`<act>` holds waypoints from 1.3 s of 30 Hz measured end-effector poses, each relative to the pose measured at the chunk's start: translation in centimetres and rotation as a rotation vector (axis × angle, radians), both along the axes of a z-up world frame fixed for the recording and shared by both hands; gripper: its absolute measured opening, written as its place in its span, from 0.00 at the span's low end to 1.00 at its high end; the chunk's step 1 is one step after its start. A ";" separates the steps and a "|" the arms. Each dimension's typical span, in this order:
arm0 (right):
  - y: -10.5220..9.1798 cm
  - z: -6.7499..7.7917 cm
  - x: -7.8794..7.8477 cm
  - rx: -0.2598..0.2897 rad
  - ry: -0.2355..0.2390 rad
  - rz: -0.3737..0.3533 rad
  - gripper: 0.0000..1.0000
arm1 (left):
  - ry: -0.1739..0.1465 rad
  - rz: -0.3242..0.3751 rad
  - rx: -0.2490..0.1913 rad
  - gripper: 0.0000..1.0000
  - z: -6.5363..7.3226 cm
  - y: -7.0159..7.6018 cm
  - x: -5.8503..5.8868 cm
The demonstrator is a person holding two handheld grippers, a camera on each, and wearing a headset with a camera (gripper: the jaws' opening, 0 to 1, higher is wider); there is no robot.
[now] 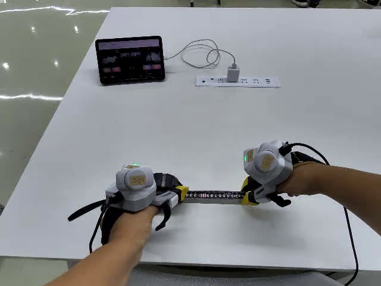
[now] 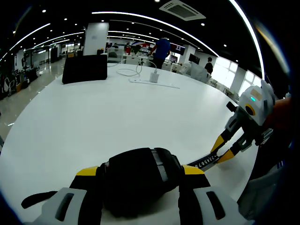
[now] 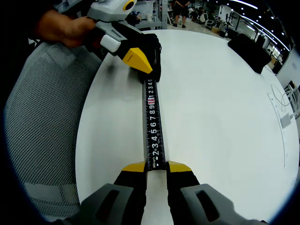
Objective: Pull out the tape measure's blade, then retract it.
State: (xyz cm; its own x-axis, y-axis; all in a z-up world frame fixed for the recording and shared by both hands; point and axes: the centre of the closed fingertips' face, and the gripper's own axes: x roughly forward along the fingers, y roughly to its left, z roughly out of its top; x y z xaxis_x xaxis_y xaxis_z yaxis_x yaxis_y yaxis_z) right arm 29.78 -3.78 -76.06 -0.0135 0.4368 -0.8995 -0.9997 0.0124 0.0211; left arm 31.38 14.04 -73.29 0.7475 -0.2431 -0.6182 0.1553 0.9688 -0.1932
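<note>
Pull step partly done. A short stretch of blade [image 3: 152, 122] is out, lying flat on the white surface [image 1: 238, 131] between the two grippers, near the front edge. Whether it's at full pull, can't tell; my guess is more pulling may be left, and the retract step is all to do.

Left hand-held gripper [image 2: 140, 171]: jaws clamped around the black tape measure [image 2: 138, 185], one yellow tip on each side of the case. The case rests on the surface at the left end of the blade.

Right hand-held gripper [image 3: 157, 166]: jaws nearly shut, pinching the free end of the blade between the yellow tips.

Hard to see:
- The blade's end hook is buried between the right jaws, so the exact grip point is unclear.
- The case mouth, where the blade comes out, is partly covered by a left jaw tip in the right gripper view.
- Any lock or brake button on the case: can't make one out, so can't say whether the blade is locked.
- Blade markings are readable in the right gripper view but blurred in the head view.

A tablet [image 1: 130, 58] and a power strip [image 1: 237, 81] sit at the far side, well apart from the work.
</note>
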 end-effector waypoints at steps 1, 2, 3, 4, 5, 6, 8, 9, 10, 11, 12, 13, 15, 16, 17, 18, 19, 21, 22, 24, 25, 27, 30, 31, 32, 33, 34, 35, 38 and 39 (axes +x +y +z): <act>0.1 0.0 0.0 0.000 0.000 0.001 0.11 | 0.001 0.000 -0.001 0.62 0.0 0.0 0.0; 0.2 0.0 0.0 0.000 0.001 0.001 0.11 | 0.001 -0.001 0.000 0.62 0.0 0.0 0.0; 0.3 0.0 -0.1 0.000 0.002 0.002 0.11 | 0.001 -0.002 0.000 0.62 0.0 0.0 0.0; 0.4 0.0 -0.1 0.001 0.002 0.004 0.11 | 0.002 -0.002 0.000 0.62 0.0 0.0 0.0; 0.5 -0.1 -0.1 0.001 0.003 0.004 0.11 | 0.002 -0.002 0.001 0.62 0.0 0.0 0.0; 0.7 -0.1 -0.1 0.003 0.004 0.005 0.11 | 0.002 -0.003 0.002 0.62 0.0 0.0 0.0; 0.8 -0.1 -0.1 0.004 0.005 0.005 0.11 | 0.001 -0.001 -0.002 0.62 0.0 0.0 0.0; 0.9 0.0 -0.1 0.005 0.004 0.007 0.11 | 0.002 0.000 -0.006 0.62 0.0 0.0 0.0; 1.0 0.0 -0.1 0.006 0.004 0.007 0.11 | 0.002 0.000 -0.007 0.62 0.0 0.0 0.0; 1.1 0.0 -0.1 0.007 0.005 0.008 0.11 | 0.003 -0.002 -0.005 0.62 0.0 0.0 -0.1; 1.1 0.0 -0.1 0.008 0.005 0.009 0.11 | 0.002 -0.002 -0.004 0.62 0.0 0.0 0.0; 1.1 0.0 -0.1 0.008 0.005 0.009 0.11 | 0.002 -0.001 -0.004 0.62 0.0 0.0 -0.1; 1.2 0.0 -0.1 0.009 0.006 0.007 0.11 | 0.002 -0.001 -0.004 0.62 0.0 0.0 -0.1; 1.3 0.0 -0.1 0.011 0.007 0.007 0.11 | 0.003 -0.001 -0.006 0.62 0.0 0.0 -0.1; 1.3 0.0 -0.1 0.011 0.007 0.006 0.11 | 0.003 -0.002 -0.006 0.62 0.0 0.0 -0.1; 1.3 0.0 -0.1 0.012 0.008 0.006 0.11 | 0.004 -0.002 -0.005 0.62 0.0 0.0 -0.1; 1.4 0.0 -0.1 0.013 0.008 0.006 0.11 | 0.003 -0.002 -0.005 0.62 0.0 0.0 -0.1; 1.5 0.0 -0.1 0.014 0.008 0.007 0.11 | 0.003 -0.002 -0.003 0.62 0.0 0.0 -0.1; 1.6 0.0 -0.1 0.015 0.007 0.008 0.11 | 0.004 -0.003 -0.002 0.62 0.0 0.0 0.0; 1.8 0.0 -0.2 0.016 0.006 0.010 0.11 | 0.004 -0.004 -0.002 0.62 0.0 0.0 0.0; 1.8 0.0 -0.2 0.016 0.006 0.010 0.11 | 0.003 -0.004 -0.001 0.62 0.0 0.0 0.0; 2.0 0.0 -0.1 0.018 0.007 0.009 0.11 | 0.003 -0.006 0.002 0.62 -0.1 0.0 0.0; 2.3 0.0 -0.2 0.019 0.006 0.012 0.11 | 0.002 -0.007 0.005 0.62 -0.1 -0.1 0.0; 2.4 0.0 -0.3 0.020 0.006 0.015 0.11 | 0.002 -0.008 0.006 0.62 -0.1 -0.1 0.0; 2.5 0.0 -0.3 0.020 0.006 0.015 0.11 | 0.001 -0.009 0.007 0.62 -0.1 -0.1 0.0; 2.6 0.0 -0.3 0.021 0.006 0.017 0.11 | 0.001 -0.009 0.008 0.62 -0.1 -0.1 0.0; 2.7 0.0 -0.4 0.021 0.007 0.017 0.11 | 0.001 -0.011 0.010 0.62 -0.1 -0.1 0.0; 2.7 0.0 -0.4 0.022 0.007 0.018 0.11 | 0.001 -0.010 0.010 0.62 -0.1 -0.1 0.0; 2.9 0.0 -0.3 0.023 0.006 0.021 0.11 | 0.000 -0.009 0.006 0.62 -0.1 -0.1 0.0; 3.0 0.0 -0.4 0.024 0.005 0.022 0.11 | 0.001 -0.009 0.005 0.62 -0.1 0.0 0.0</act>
